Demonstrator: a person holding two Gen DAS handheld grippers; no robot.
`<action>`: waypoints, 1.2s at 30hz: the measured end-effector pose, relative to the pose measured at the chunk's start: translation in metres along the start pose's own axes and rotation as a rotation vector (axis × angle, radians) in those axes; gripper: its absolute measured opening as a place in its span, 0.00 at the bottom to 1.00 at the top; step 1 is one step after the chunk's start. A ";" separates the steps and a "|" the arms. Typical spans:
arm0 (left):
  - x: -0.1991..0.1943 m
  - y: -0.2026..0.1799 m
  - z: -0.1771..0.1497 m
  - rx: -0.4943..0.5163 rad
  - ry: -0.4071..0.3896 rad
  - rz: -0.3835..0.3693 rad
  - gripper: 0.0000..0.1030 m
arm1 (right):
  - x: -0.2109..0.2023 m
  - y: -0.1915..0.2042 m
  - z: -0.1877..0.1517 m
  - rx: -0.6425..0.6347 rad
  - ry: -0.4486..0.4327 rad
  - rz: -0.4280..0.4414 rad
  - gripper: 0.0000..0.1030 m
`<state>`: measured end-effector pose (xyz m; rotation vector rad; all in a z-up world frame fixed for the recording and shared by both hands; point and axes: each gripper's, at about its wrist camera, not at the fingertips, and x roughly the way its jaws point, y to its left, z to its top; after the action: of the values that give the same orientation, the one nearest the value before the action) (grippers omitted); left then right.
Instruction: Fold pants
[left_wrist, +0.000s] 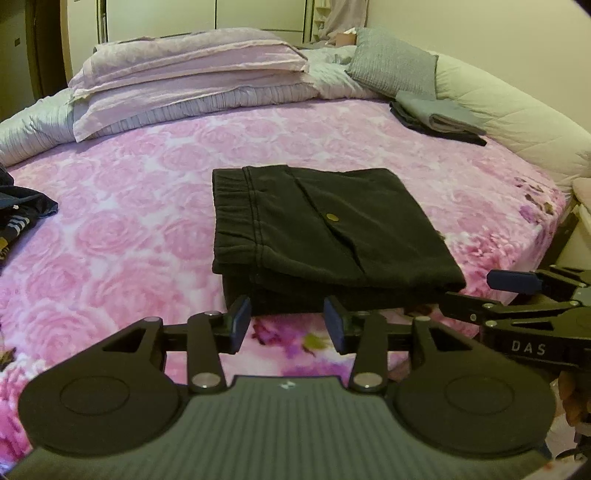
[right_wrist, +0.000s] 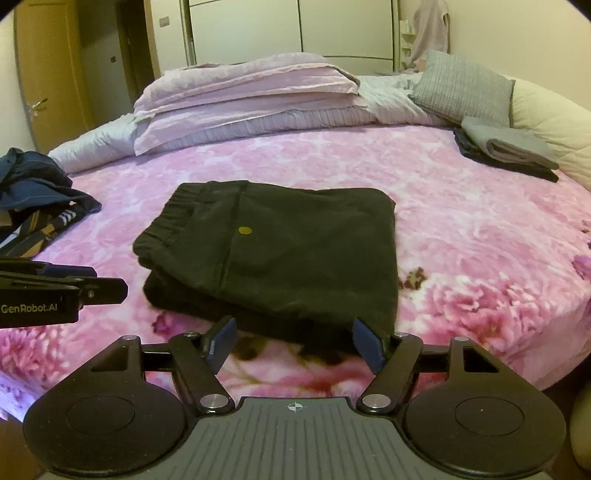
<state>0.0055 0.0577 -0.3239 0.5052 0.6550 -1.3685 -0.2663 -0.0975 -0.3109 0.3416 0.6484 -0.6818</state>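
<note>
Judging by the black pants (left_wrist: 325, 229) lying folded square mid-bed (left_wrist: 147, 206), folding looks done: left hand-held gripper (left_wrist: 288, 325) part-open and right hand-held gripper (right_wrist: 293, 345) wide, both empty, so probably stack them next.

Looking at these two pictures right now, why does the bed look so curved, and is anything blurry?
Both views: the fisheye lens bows the bed's edge and darkens the corners. Left view: the black pants look sharp, the pink blanket near the tool smears. Right view: the same smear in the blanket; warm, dim room light.
</note>
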 end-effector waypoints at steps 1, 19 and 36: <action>-0.004 0.000 -0.001 0.003 -0.007 0.001 0.40 | -0.003 0.001 -0.001 0.001 -0.005 -0.001 0.65; -0.027 0.031 -0.012 -0.058 -0.099 -0.037 0.34 | -0.034 -0.021 -0.014 0.083 -0.080 0.006 0.65; 0.141 0.120 0.092 -0.308 -0.006 -0.134 0.34 | 0.151 -0.193 0.055 0.433 -0.074 0.155 0.64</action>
<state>0.1468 -0.0887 -0.3592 0.2139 0.8897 -1.3619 -0.2832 -0.3373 -0.3846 0.7552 0.3942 -0.6797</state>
